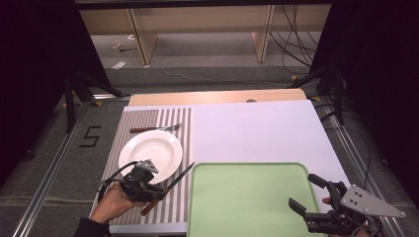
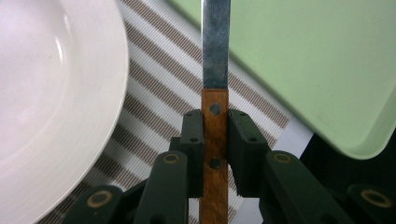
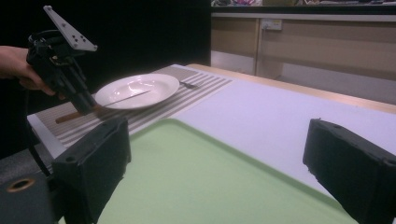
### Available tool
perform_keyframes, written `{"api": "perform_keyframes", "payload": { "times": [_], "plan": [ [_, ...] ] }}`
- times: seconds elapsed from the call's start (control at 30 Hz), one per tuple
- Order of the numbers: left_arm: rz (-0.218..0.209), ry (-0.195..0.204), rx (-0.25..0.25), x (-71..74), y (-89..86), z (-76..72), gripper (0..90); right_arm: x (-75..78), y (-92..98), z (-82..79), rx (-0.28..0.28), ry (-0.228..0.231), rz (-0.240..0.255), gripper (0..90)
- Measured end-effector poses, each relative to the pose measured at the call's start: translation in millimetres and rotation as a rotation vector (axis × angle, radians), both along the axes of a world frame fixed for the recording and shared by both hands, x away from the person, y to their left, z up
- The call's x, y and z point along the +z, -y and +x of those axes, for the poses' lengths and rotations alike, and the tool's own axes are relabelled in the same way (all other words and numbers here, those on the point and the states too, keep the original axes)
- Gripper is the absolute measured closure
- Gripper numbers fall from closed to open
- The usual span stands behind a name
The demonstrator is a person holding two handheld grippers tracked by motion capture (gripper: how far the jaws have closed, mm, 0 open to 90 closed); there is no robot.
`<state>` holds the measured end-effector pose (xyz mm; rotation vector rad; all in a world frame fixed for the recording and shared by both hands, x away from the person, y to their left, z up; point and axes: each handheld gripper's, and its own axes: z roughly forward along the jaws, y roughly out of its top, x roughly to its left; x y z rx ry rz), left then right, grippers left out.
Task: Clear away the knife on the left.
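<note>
The left gripper [image 1: 157,190], matte black with a grey three-cornered plate on top, pinches a table knife with a riveted brown wooden handle and a flat steel blade [image 1: 170,186]; its two square pads press on the handle's sides just behind the blade. The knife lies slantwise over the striped beige-and-white woven placemat [image 1: 141,118], its blade pointing toward 1 o'clock, between the round, glossy white ceramic plate [image 1: 150,152] at its 10 o'clock and the pale green, smooth plastic tray with rounded corners [image 1: 247,202] at its 3 o'clock. In the right gripper view the knife [image 3: 100,107] is held clear above the mat, its thin blade reaching in front of the plate's rim.

A fork with a brown wooden handle [image 1: 155,129] rests on the placemat at the plate's 12 o'clock. The right gripper [image 1: 309,193] hovers over the tray's right edge, its blocky black jaws spread wide with nothing between them.
</note>
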<state>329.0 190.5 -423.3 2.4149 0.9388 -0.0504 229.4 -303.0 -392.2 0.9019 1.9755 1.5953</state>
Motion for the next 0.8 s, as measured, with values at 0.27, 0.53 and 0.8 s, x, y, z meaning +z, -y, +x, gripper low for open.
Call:
{"api": "perform_keyframes", "payload": {
  "times": [0.27,0.53,0.8],
  "plan": [
    [-0.106,0.013,0.001,6.6,18.4,-2.8,76.8,-0.1,0.2,0.2,-0.003,0.001,0.004,8.6],
    [-0.102,-0.004,-0.052,6.0,37.6,-4.7,76.8,0.0,0.3,-0.1,-0.001,0.001,0.006,8.6],
    [-0.110,-0.012,-0.091,6.2,52.2,-4.7,76.9,-0.2,0.0,0.2,0.001,0.002,0.005,8.6]
  ]
}}
